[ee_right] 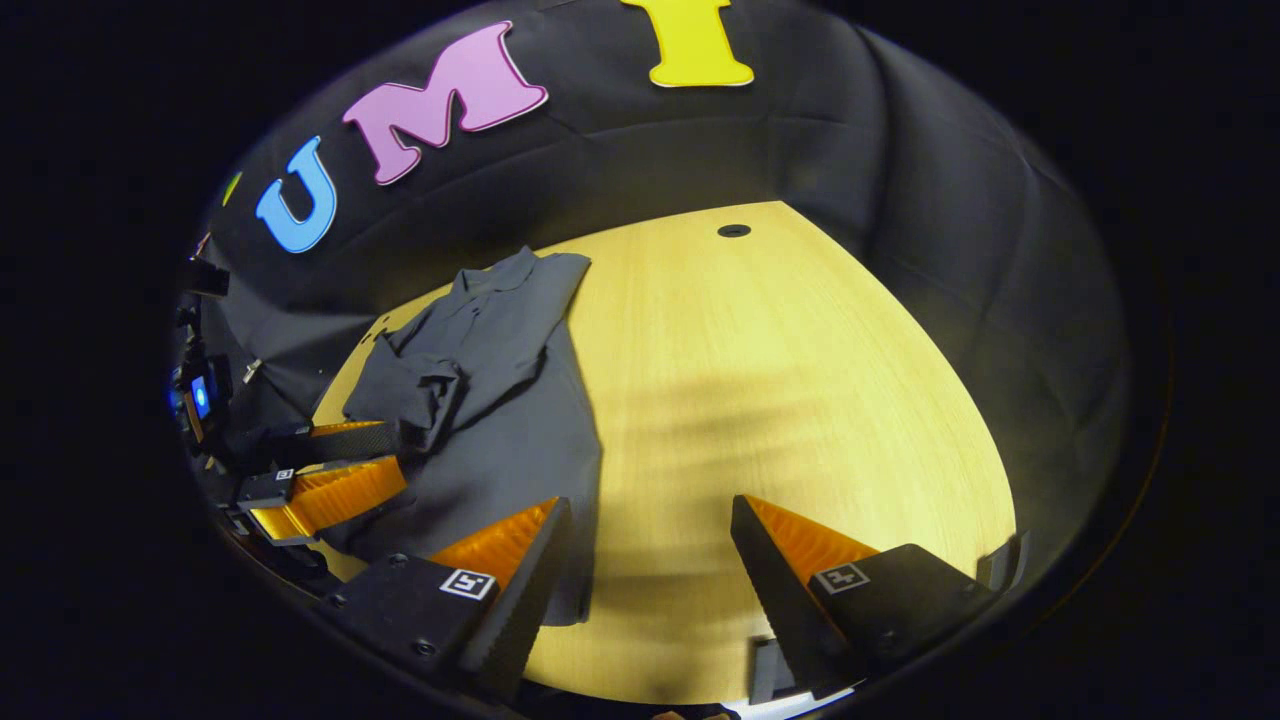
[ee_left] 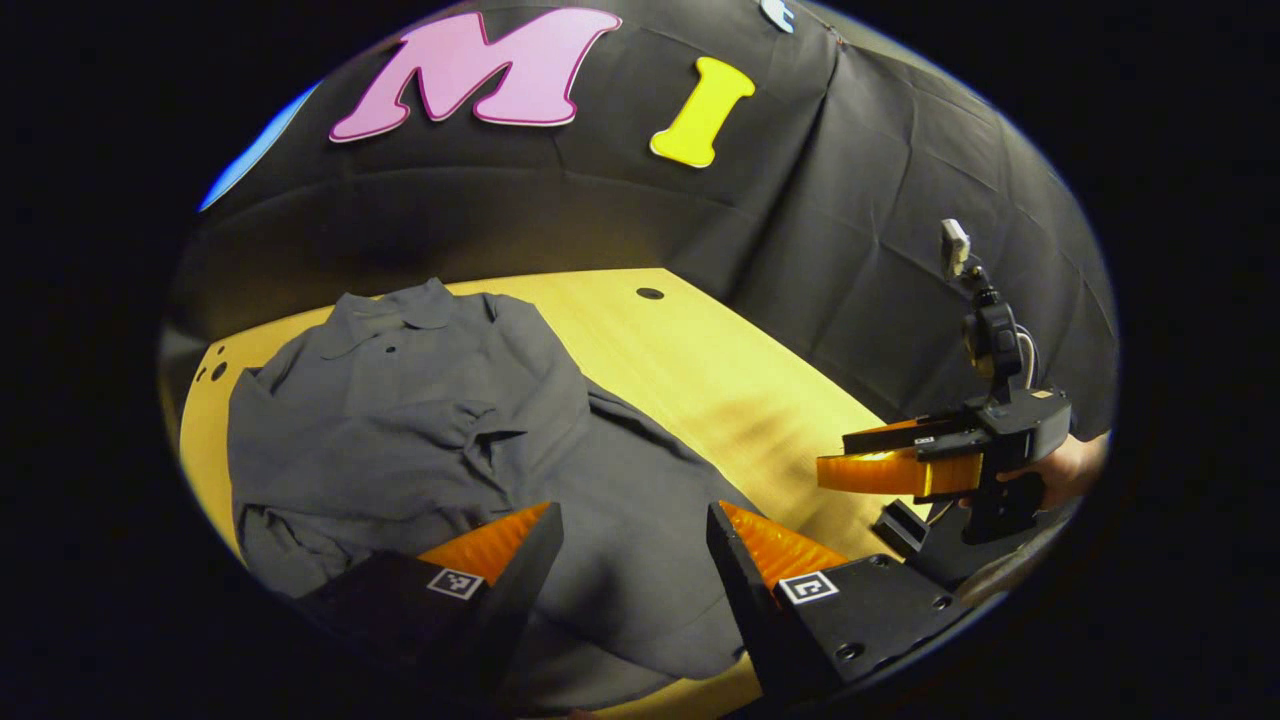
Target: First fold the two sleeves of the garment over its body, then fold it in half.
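1. Garment: dark grey collared shirt, laid flat on the table. In the left gripper view its long axis ran from the collar at about 11 o'clock to the hem at about 5 o'clock. One sleeve lay folded across the chest; the fabric was bunched at the 8 o'clock edge.
2. The same garment in the right gripper view: it occupied the table's 9 to 10 o'clock portion, with the collar toward 12 o'clock, near the table's far edge, and the hem toward 6 o'clock.
3. Table: pale wood, with a small dark hole near the far edge at 12 o'clock. In the right gripper view a broad bare stretch lay from 12 through 4 o'clock, beside the garment's straight side edge.
4. Left gripper: jaws spread apart, holding nothing, poised above the garment's lower body near the hem. It also appeared at 8 o'clock in the right gripper view, by the garment's side edge.
5. Right gripper: jaws spread apart, holding nothing, above bare table with one finger over the garment's edge. In the left gripper view it sat at 4 o'clock, held in a hand, clear of the fabric.
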`<state>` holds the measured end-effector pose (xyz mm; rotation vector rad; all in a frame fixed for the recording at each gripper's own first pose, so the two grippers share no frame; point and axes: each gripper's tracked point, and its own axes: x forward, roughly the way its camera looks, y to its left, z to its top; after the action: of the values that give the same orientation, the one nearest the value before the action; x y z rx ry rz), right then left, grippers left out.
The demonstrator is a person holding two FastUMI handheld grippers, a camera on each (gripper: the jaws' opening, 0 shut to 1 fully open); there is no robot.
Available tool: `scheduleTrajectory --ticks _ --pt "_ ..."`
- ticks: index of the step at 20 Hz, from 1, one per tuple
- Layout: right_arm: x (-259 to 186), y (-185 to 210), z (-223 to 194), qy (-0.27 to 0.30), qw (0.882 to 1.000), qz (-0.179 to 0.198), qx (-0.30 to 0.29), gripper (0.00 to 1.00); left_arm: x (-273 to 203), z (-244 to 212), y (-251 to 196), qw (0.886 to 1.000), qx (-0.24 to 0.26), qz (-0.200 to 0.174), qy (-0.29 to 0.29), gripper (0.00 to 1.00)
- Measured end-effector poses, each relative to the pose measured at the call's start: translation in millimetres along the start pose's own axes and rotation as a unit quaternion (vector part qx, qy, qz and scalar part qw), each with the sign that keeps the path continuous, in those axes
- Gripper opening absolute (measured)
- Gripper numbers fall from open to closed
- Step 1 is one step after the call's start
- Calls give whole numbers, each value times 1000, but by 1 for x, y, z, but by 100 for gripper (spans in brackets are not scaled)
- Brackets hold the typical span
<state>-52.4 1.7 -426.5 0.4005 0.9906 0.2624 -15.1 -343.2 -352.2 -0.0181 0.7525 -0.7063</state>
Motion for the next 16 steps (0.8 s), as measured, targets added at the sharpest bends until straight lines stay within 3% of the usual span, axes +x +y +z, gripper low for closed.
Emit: scheduleTrajectory --ticks 3,4,7,16 --pt "-4 22 -11 7 1000 6 -6 99 -35 -8 25 1000 10 24 -7 91" --pt "-6 28 -17 11 1000 6 -11 99 -47 -14 36 999 10 34 -6 96" --pt "-8 41 -28 21 999 2 -26 99 -87 -33 78 997 -8 81 -5 96" --pt "1 56 -51 45 998 -21 -38 99 -188 -107 207 970 -67 232 8 96"
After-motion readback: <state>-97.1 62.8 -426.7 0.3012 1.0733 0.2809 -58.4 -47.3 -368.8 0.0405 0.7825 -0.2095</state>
